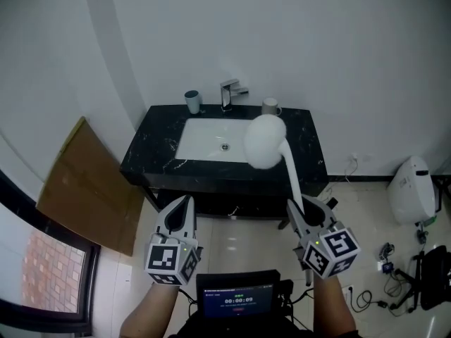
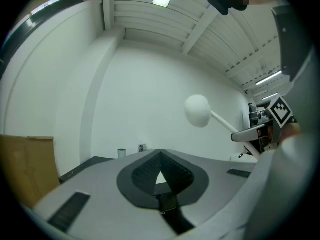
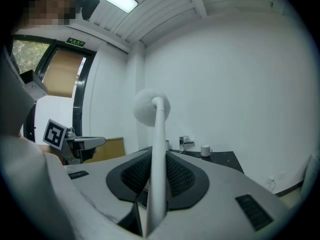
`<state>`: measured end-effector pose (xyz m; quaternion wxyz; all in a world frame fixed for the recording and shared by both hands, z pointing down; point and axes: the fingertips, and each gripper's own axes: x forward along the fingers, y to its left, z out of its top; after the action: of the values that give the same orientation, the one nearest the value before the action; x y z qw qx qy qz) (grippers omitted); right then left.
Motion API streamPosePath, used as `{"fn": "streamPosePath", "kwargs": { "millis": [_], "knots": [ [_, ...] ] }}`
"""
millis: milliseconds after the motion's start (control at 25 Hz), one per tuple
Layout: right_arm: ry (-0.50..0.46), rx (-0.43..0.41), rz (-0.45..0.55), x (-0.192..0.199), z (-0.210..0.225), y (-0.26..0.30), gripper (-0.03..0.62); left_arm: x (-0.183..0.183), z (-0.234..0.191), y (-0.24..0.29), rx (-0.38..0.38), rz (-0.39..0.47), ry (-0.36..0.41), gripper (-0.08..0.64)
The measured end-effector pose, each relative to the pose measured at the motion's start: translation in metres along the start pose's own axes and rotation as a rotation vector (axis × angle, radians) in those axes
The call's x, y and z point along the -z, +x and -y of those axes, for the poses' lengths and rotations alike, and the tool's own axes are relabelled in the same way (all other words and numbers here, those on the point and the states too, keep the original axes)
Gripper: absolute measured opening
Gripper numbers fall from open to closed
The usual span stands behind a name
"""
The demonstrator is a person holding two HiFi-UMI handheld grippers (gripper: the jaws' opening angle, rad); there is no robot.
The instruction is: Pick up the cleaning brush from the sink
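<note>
My right gripper (image 1: pixel 301 210) is clamped on the thin white handle of the cleaning brush (image 1: pixel 266 143), gripping it near its lower end. The round white head points out at 11 o'clock, in the air and clear of the white sink basin (image 1: pixel 204 138) beyond at 12 o'clock. My left gripper (image 1: pixel 184 206), at 9 o'clock, has its jaws pressed together on nothing. The long handle gives the head leverage, so I judge a firm squeeze and slow, level carrying is best.

Washroom: black vanity (image 1: pixel 155 143), sink (image 1: pixel 211 141), faucet (image 1: pixel 230 92)
</note>
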<state>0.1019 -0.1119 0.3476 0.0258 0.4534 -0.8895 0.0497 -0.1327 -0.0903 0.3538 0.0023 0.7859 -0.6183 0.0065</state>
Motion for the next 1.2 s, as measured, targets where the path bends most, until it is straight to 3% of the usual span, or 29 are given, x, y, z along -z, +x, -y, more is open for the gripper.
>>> {"fn": "streamPosePath", "kwargs": {
  "millis": [160, 480, 800, 1200],
  "knots": [
    [-0.002, 0.038, 0.002, 0.003, -0.003, -0.012, 0.064, -0.005, 0.002, -0.009, 0.016, 0.014, 0.041, 0.011],
    [0.021, 0.126, 0.02, 0.0, 0.008, -0.023, 0.064, -0.003, 0.009, -0.015, 0.037, 0.017, 0.048, 0.011],
    [0.017, 0.149, 0.023, -0.003, 0.009, -0.017, 0.064, -0.005, 0.009, -0.01, 0.058, 0.024, 0.072, 0.011],
    [0.025, 0.161, 0.024, -0.006, 0.005, -0.012, 0.064, -0.003, 0.003, -0.009, 0.078, 0.027, 0.046, 0.011]
  ]
}}
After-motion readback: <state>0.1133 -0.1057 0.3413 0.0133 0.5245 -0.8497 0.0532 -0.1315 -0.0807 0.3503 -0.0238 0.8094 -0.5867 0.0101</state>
